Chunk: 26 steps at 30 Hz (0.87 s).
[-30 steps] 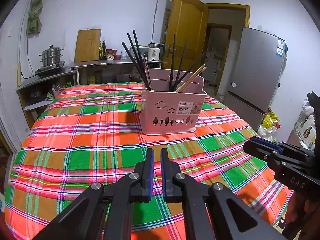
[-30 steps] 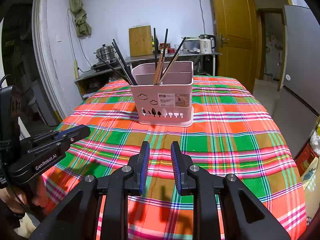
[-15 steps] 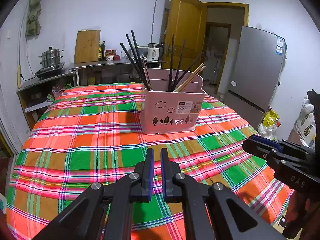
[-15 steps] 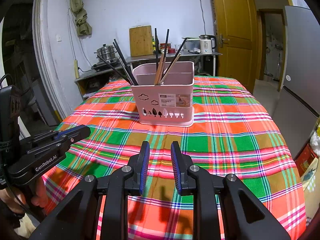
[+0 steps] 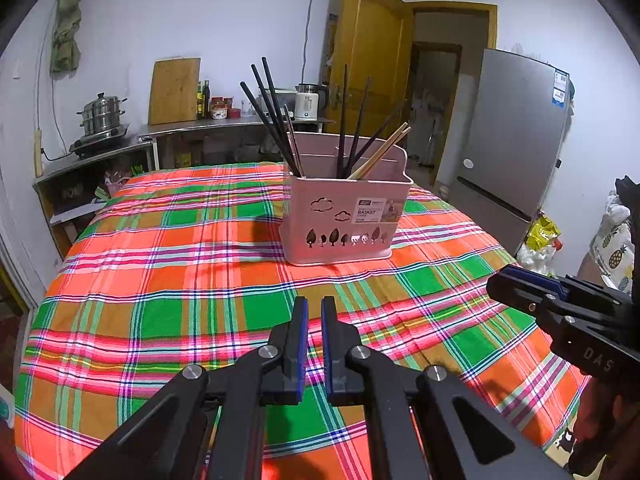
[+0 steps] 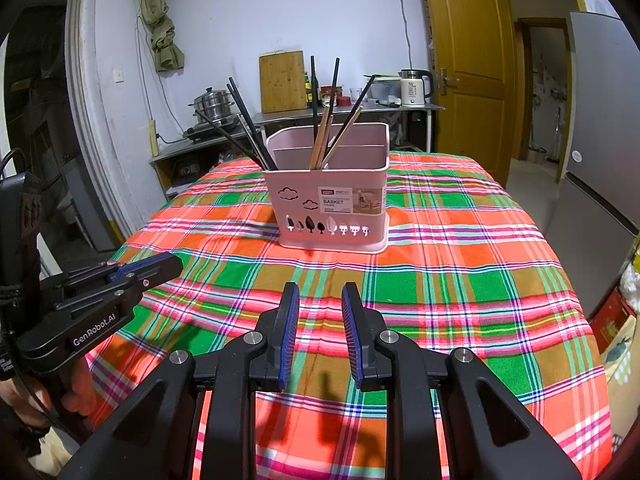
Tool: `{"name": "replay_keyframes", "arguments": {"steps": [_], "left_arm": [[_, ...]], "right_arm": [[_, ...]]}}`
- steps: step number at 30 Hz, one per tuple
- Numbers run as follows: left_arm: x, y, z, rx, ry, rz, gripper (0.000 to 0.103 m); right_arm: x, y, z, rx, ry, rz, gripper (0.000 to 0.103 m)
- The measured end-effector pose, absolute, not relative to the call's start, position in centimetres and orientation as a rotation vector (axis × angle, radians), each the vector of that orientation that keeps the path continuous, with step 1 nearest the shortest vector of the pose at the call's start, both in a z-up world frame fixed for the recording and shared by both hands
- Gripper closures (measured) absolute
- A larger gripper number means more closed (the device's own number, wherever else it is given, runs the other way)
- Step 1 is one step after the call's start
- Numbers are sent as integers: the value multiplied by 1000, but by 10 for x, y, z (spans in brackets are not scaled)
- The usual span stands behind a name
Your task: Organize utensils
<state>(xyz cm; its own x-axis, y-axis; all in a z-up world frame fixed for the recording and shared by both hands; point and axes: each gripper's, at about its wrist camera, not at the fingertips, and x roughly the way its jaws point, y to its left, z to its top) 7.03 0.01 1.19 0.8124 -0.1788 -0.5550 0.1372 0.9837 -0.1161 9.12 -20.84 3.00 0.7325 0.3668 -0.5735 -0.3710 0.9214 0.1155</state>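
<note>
A pink utensil basket (image 5: pixel 344 216) stands upright on the plaid tablecloth (image 5: pixel 180 280); it also shows in the right wrist view (image 6: pixel 332 200). It holds several black chopsticks (image 5: pixel 272 116) in its left part and black and wooden chopsticks (image 5: pixel 380 152) in its right part. My left gripper (image 5: pixel 314 308) is over the near table, well short of the basket, its jaws nearly together with nothing between them. My right gripper (image 6: pixel 320 296) is open and empty, also short of the basket. Each gripper shows in the other's view, the left (image 6: pixel 132 280) and the right (image 5: pixel 528 292).
A grey fridge (image 5: pixel 512 140) stands right of the table. A yellow door (image 5: pixel 368 64) is behind. A counter (image 5: pixel 224 124) along the back wall carries a kettle, a steamer pot and a cutting board. Bags (image 5: pixel 540 240) lie on the floor at right.
</note>
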Motion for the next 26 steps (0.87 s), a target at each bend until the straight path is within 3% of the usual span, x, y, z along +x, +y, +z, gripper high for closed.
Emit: {"name": "replay_keyframes", "arguments": {"steps": [26], "left_arm": [[68, 2, 11, -73, 589, -139, 98]], "right_arm": [[90, -207, 30, -11, 632, 407, 80]]}}
